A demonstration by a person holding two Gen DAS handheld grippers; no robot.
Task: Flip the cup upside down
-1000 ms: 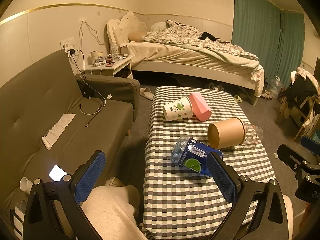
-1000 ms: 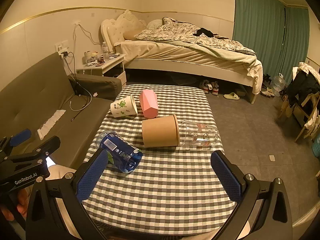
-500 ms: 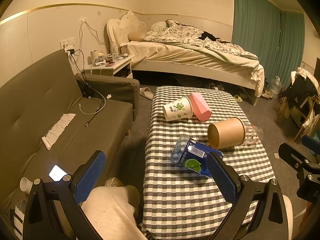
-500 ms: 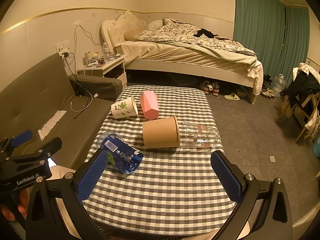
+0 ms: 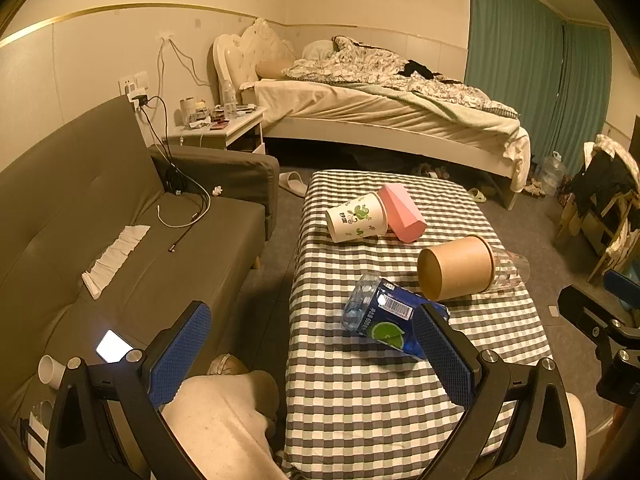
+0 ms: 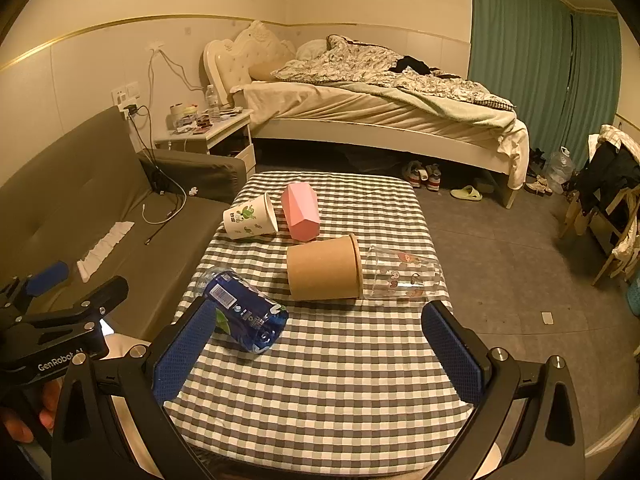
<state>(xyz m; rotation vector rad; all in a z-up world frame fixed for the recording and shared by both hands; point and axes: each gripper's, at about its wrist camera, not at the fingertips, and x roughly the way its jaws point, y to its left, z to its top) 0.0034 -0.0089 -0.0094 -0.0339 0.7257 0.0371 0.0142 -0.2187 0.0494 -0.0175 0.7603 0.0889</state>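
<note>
Several cups lie on their sides on the checkered table point(image 6: 340, 380): a white paper cup with green print point(image 6: 250, 222) point(image 5: 357, 217), a pink faceted cup point(image 6: 301, 211) point(image 5: 402, 212), a brown paper cup point(image 6: 324, 268) point(image 5: 456, 267), a clear printed cup point(image 6: 404, 274) point(image 5: 510, 270) and a clear cup with a blue label point(image 6: 244, 314) point(image 5: 390, 322). My left gripper point(image 5: 312, 354) is open and empty above the table's near left edge. My right gripper point(image 6: 316, 344) is open and empty above the near table.
A grey sofa point(image 5: 100, 240) runs along the left with cables, a tissue and a lit phone point(image 5: 113, 346). A bed point(image 6: 380, 108) and nightstand point(image 6: 208, 132) stand behind the table. A chair with clothes point(image 6: 612, 200) is at the right. My knee point(image 5: 224, 412) is below the left gripper.
The right gripper has drifted slightly forward toward the table. The left gripper and the cups have not visibly moved.
</note>
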